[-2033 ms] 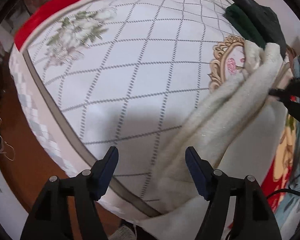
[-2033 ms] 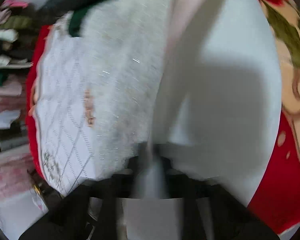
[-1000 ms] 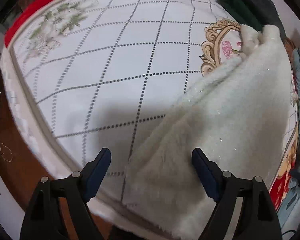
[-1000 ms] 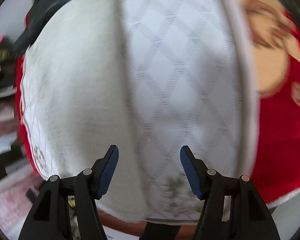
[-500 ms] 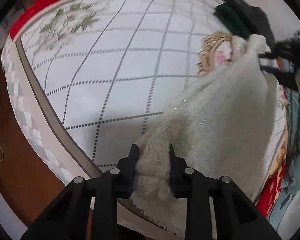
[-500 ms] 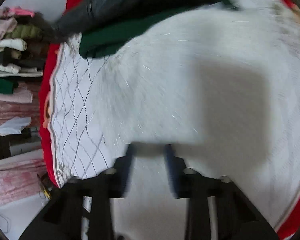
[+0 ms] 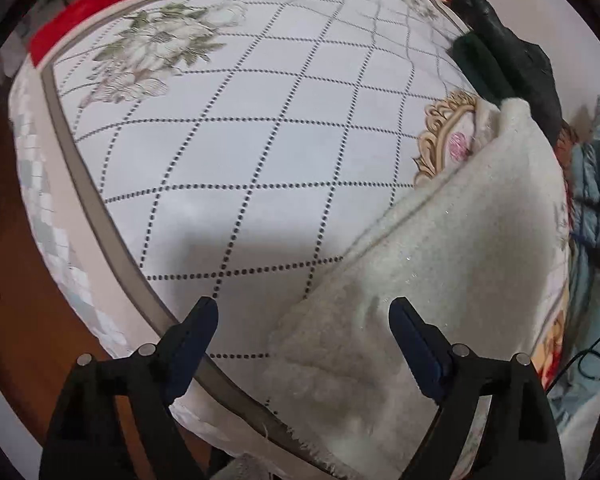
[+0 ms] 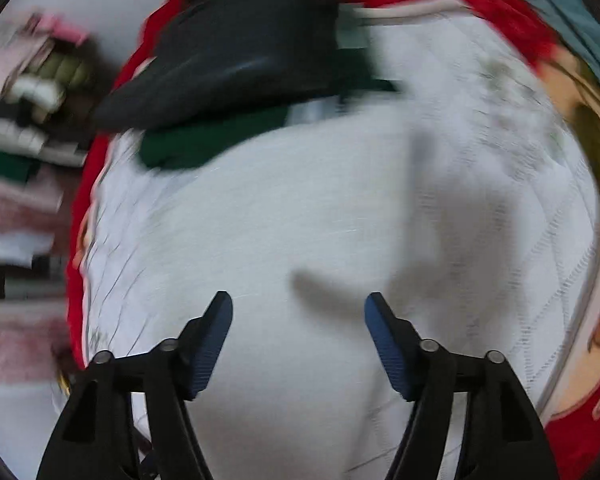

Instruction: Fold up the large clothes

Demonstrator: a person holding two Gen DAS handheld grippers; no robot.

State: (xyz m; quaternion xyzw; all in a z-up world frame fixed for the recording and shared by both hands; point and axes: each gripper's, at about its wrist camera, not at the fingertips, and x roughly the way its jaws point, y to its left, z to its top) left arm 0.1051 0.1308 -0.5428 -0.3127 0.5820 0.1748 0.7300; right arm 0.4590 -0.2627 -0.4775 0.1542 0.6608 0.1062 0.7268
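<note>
Left wrist view showed the cream fluffy fleece garment (image 7: 440,248), soft and probably light; both the left gripper (image 7: 303,325) and the right gripper (image 8: 298,320) were opening, empty; its near corner seemed the best hold.

Both wrist views look steeply down, close over the bedspread (image 7: 260,160).

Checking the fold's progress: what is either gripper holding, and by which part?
Nothing. Left gripper and right gripper are opening over the fluffy white garment, pads clear.
</note>
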